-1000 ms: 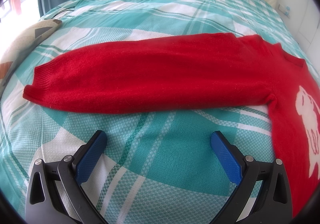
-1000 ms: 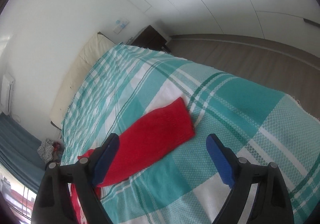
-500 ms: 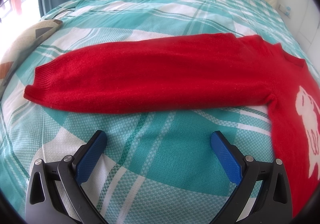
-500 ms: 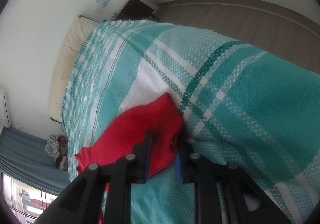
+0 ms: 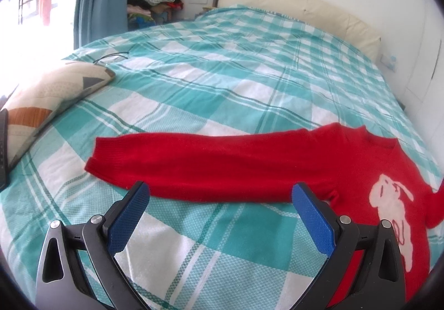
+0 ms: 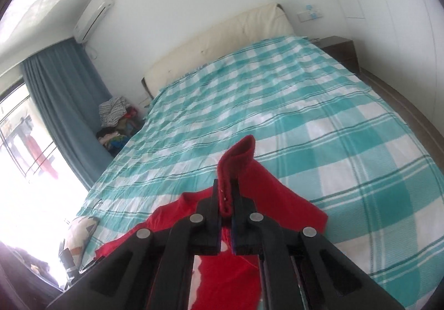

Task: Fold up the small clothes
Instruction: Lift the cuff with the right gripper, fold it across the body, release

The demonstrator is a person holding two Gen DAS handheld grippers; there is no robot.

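While the left gripper (image 5: 220,196) hovers fingers apart, lower frame, the right gripper (image 6: 225,193) clamps the red sweater (image 5: 249,168), apparently its cuff (image 6: 238,154), centre frame.

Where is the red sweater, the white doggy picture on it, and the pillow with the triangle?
red sweater (image 5: 222,168): left wrist view, middle of the stretched-out sleeve.
white picture (image 5: 391,204): left wrist view, middle of the print on the chest.
pillow (image 5: 55,93): left wrist view, its cream top face.
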